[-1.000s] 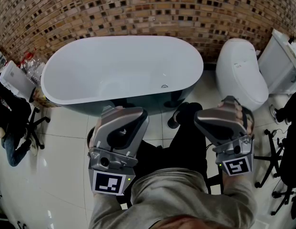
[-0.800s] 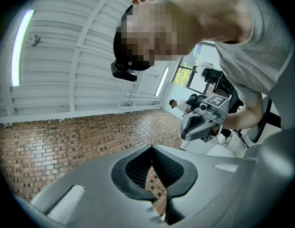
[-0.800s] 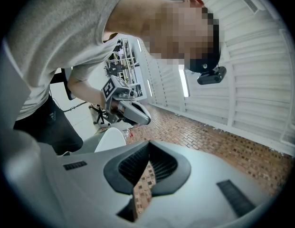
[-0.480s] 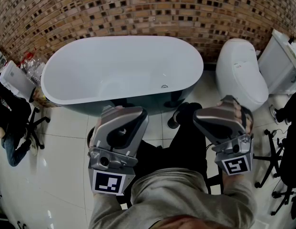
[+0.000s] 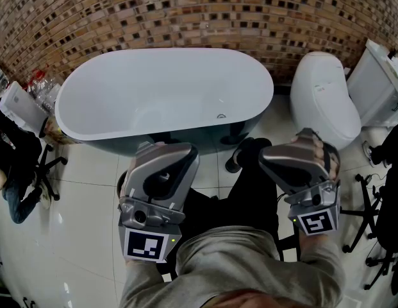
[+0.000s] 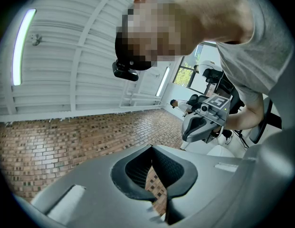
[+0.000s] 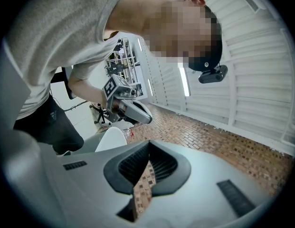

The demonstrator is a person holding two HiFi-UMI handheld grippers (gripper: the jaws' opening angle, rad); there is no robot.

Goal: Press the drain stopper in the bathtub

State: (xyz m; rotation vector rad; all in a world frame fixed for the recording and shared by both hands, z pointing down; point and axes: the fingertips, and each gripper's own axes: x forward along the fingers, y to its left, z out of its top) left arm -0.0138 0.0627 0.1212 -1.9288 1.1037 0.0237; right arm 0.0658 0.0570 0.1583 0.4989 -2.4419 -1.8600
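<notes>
head view: drain stopper [image 5: 220,116] in bathtub [image 5: 154,79], not yet pressed
left hand-held gripper [image 5: 161,151]: pressed together, empty
right hand-held gripper [image 5: 282,154]: pressed together, empty
next: likely best to lower closed tips squarely onto stopper

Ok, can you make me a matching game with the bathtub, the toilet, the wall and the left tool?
Things:
1. bathtub
2. toilet
3. wall
4. left tool

Matches:
A. small brown bricks
B. shut, holding nothing
C. big oval, white inside
D. white, to the right of the bathtub

Pairs: 1-C, 2-D, 3-A, 4-B
</notes>
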